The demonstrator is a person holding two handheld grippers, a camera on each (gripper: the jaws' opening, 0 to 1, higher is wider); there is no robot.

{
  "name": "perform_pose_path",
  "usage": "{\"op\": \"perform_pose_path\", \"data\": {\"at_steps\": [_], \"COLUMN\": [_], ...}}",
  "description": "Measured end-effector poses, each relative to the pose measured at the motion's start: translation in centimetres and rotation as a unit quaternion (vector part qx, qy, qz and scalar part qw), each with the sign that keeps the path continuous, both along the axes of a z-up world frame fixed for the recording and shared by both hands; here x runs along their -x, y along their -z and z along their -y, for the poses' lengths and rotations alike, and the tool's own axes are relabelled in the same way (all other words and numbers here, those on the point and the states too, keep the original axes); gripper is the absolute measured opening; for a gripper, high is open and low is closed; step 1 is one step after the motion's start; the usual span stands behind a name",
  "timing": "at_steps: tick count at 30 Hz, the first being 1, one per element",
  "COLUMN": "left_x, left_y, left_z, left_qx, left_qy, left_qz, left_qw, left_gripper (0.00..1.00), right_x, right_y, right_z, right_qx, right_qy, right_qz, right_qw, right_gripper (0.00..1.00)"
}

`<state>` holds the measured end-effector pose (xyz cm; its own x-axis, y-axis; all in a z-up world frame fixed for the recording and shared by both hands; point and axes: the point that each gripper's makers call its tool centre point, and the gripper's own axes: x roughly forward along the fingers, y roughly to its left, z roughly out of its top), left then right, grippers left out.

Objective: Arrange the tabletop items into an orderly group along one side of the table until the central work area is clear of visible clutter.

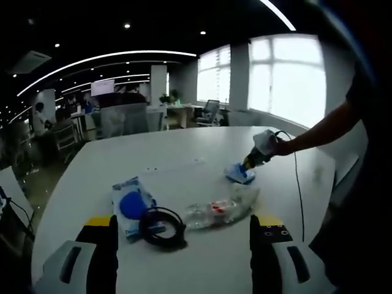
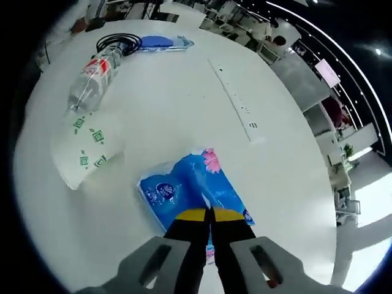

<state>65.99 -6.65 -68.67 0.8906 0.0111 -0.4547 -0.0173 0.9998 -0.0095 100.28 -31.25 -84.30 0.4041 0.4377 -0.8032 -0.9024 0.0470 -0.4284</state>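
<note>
On the white table my left gripper hangs open, its jaws wide apart, just short of a coiled black cable and a clear plastic bottle lying on its side. A white packet with a blue disc lies left of the cable. Farther right, my right gripper, held out by a person's arm, meets a blue tissue pack. In the right gripper view the right gripper is shut on the near edge of that blue tissue pack.
A white pack with green marks lies between the bottle and the blue pack. The cable and disc packet sit beyond. A cable slot runs across the table. Office chairs and desks stand behind.
</note>
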Motion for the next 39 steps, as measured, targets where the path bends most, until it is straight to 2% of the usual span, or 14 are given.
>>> {"op": "perform_pose_path", "data": {"at_steps": [1, 2, 5, 13, 16, 18, 20, 22, 26, 36, 39], "left_x": [0.0, 0.0, 0.0, 0.0, -0.1, -0.3, -0.4, -0.6, -0.9, -0.8, -0.5], "left_y": [0.1, 0.1, -0.1, -0.5, -0.7, -0.4, -0.4, -0.6, -0.4, 0.2, 0.5], "left_z": [-0.1, -0.1, -0.3, -2.1, -2.7, -2.9, -3.1, -3.4, -3.8, -4.4, -5.4], "left_qx": [0.000, 0.000, 0.000, -0.004, -0.004, -0.004, -0.009, -0.002, -0.002, 0.006, 0.005], "left_qy": [0.001, 0.002, 0.006, 0.012, 0.012, 0.020, 0.024, 0.021, 0.023, 0.017, 0.010], "left_qz": [-0.002, -0.002, -0.002, -0.001, 0.004, -0.002, -0.006, 0.003, 0.003, 0.004, 0.005], "left_qw": [1.0000, 1.0000, 1.0000, 0.9999, 0.9999, 0.9998, 0.9996, 0.9998, 0.9997, 0.9998, 0.9999], "left_gripper": [0.87, 0.87, 0.87, 0.87, 0.88, 0.88, 0.88, 0.88, 0.87, 0.87, 0.87], "right_x": [0.4, 0.4, 0.5, 1.0, 0.7, 0.6, 0.4, 0.5, 0.4, 0.9, 0.9], "right_y": [0.0, 0.0, -0.1, 0.0, 0.3, -0.2, 0.0, -0.2, 0.1, 0.8, 1.3], "right_z": [0.2, 0.2, -0.2, -0.8, -0.9, -1.2, -1.1, -1.1, -1.2, -1.5, -1.6], "right_qx": [-0.006, -0.006, -0.020, -0.044, -0.057, -0.095, -0.095, -0.084, -0.082, -0.041, -0.034], "right_qy": [0.024, 0.022, 0.055, 0.095, 0.130, 0.164, 0.175, 0.166, 0.171, 0.140, 0.139], "right_qz": [-0.010, -0.008, -0.018, -0.038, -0.055, -0.065, -0.073, -0.062, -0.069, -0.064, -0.067], "right_qw": [0.9997, 0.9997, 0.9981, 0.9937, 0.9884, 0.9797, 0.9773, 0.9807, 0.9794, 0.9873, 0.9874], "right_gripper": [0.00, 0.00, 0.00, 0.00, 0.00, 0.00, 0.00, 0.00, 0.00, 0.00, 0.00]}}
